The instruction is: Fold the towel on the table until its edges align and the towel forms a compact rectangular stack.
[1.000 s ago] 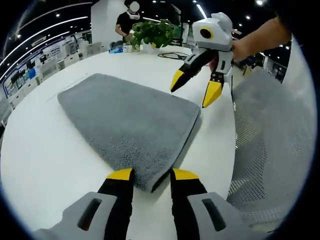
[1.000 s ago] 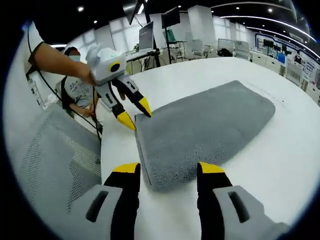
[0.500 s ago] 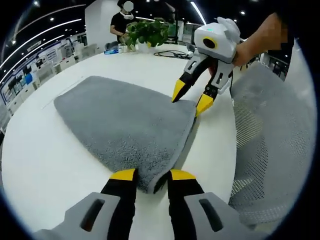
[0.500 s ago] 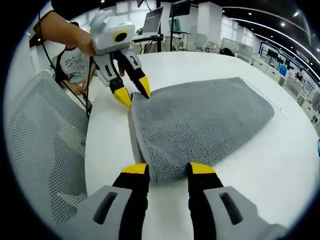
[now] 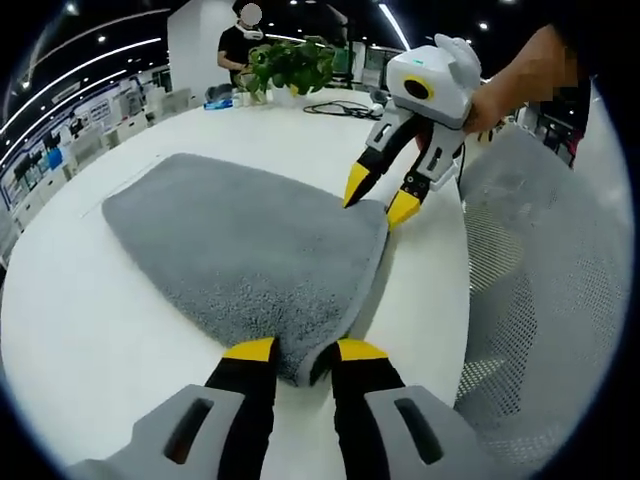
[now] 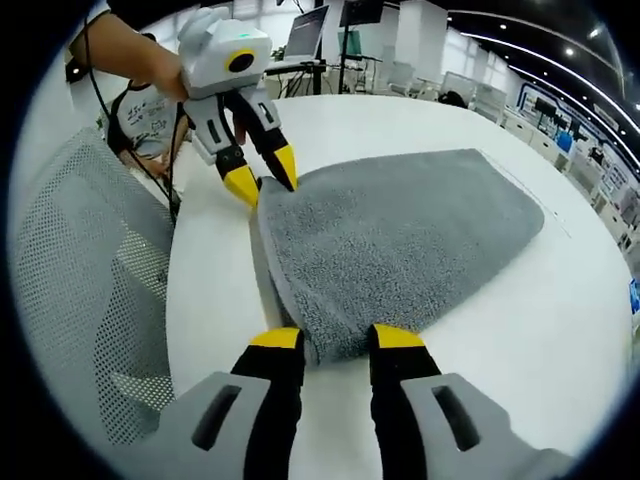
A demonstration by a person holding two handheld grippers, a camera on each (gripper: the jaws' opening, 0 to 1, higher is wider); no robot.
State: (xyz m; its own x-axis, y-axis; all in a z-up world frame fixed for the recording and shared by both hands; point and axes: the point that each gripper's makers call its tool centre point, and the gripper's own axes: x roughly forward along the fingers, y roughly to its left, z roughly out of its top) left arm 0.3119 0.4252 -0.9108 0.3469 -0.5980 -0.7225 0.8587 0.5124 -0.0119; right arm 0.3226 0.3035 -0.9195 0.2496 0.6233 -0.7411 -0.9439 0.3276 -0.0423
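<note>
Left gripper view, nearest: the left hand-held gripper point(image 5: 296, 349) rises from the bottom edge with its yellow-tipped jaws drawn close about one near corner of the grey towel point(image 5: 240, 250); the layered edge sits between the tips, and the grip appears clenched on the cloth. The towel lies flat on the white counter point(image 5: 90, 330), already doubled, its folded edge running along the counter's near side from this corner to the other.

Right gripper view, nearest: the right hand-held gripper point(image 6: 336, 338) likewise straddles the opposite near corner of the towel point(image 6: 400, 230), jaws narrowed on the thick edge, apparently grasping it. Each gripper thus holds the corner nearest to it, and the towel's long axis runs away from both toward the far, rounded end.

Middle distance: in each view the other gripper appears at the far end of the folded edge, tips at the cloth. A grey mesh chair point(image 5: 540, 300) stands just beside the counter's edge.

Judgement: the coming move turns on carrying both held corners forward along the long axis to meet the far edge; uneven travel would skew the alignment.

Far: a potted plant point(image 5: 290, 65) stands on the counter. No containers can be made out.
</note>
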